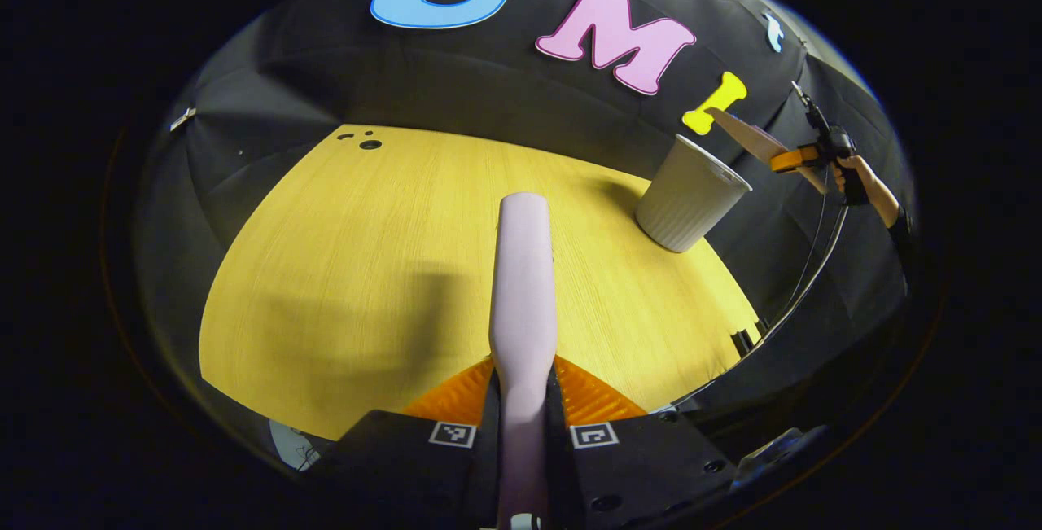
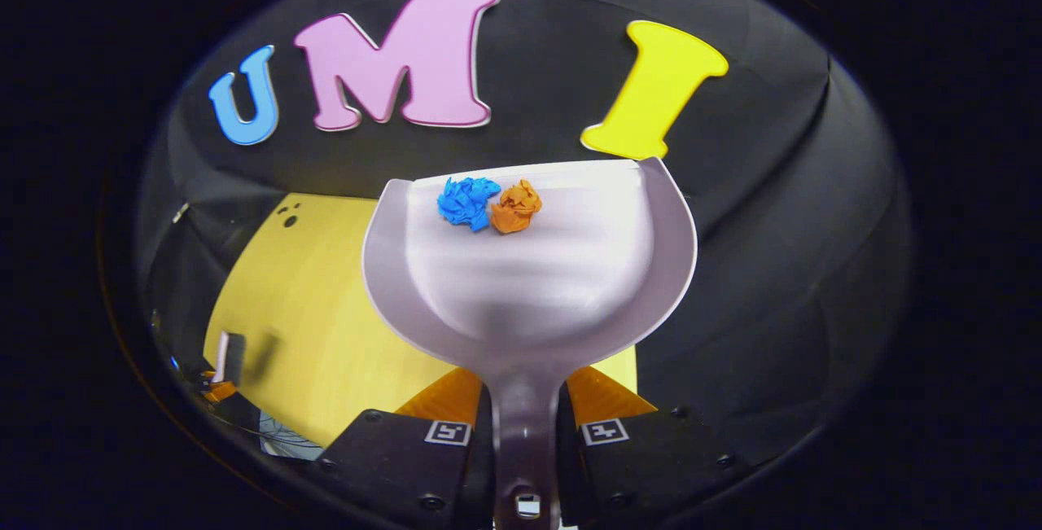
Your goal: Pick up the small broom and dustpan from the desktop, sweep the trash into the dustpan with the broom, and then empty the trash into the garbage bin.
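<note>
In the right gripper view the dustpan [image 2: 529, 269] is held up off the bench [image 2: 326, 310], its handle clamped between the two fingers of the right hand-held gripper [image 2: 525, 432]. Inside it lie two crumpled paper scraps, a blue scrap [image 2: 466, 202] and an orange scrap [image 2: 515, 207], touching each other and resting near the pan's far lip. The pan's mouth points away from the camera toward the booth wall, and the pan hangs past the bench's right edge.

In the left gripper view the same dustpan [image 1: 753, 139] shows far off at the right, tilted, raised above and just beside the rim of the garbage bin [image 1: 690, 194]. A person's hand [image 1: 855, 176] grips the right hand-held gripper [image 1: 802, 158] there, with a dark sleeve behind it. The bin stands upright near the bench's far right corner; what it holds cannot be told from here.

The broom [image 1: 523, 286] has its pale handle clamped between the fingers of the left hand-held gripper [image 1: 521, 408], pointing forward over the middle of the bench. In the right gripper view the left hand-held gripper [image 2: 220, 371] appears small near the bench's left edge.
</note>
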